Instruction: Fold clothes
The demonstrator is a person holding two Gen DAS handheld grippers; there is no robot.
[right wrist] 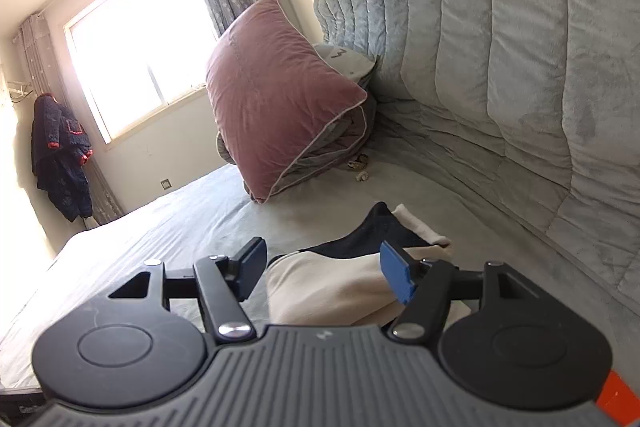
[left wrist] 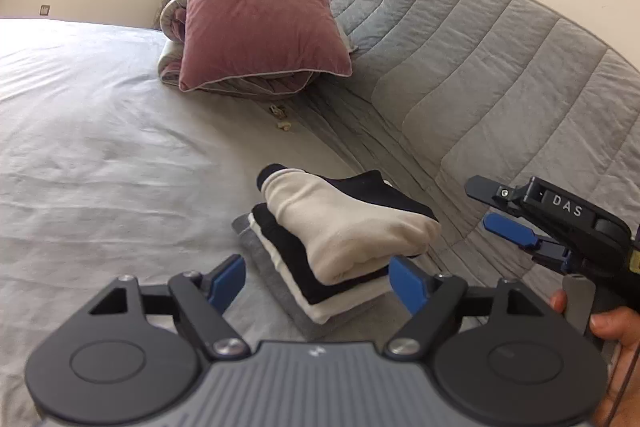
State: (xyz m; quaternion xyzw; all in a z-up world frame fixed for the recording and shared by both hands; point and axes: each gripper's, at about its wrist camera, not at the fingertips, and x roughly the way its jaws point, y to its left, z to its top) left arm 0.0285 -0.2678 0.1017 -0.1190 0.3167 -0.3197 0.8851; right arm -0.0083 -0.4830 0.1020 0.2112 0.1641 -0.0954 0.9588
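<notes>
A stack of folded clothes (left wrist: 320,267) lies on the grey bed sheet (left wrist: 100,147): grey at the bottom, white and black layers, and a cream-and-black folded garment (left wrist: 344,223) on top. My left gripper (left wrist: 318,283) stands open just in front of the stack, its blue pads apart and touching nothing. My right gripper (left wrist: 488,207) shows at the right of the left wrist view, open, a hand on its grip. In the right wrist view the right gripper (right wrist: 324,269) is open above the cream garment (right wrist: 328,291), pads clear of the cloth.
A pink pillow (left wrist: 260,7) leans on a rolled grey quilt (left wrist: 172,27) at the head of the bed. The quilted grey headboard (left wrist: 500,67) curves along the right. Small scraps (left wrist: 282,117) lie near the pillow. A dark jacket (right wrist: 60,155) hangs by the window (right wrist: 136,67).
</notes>
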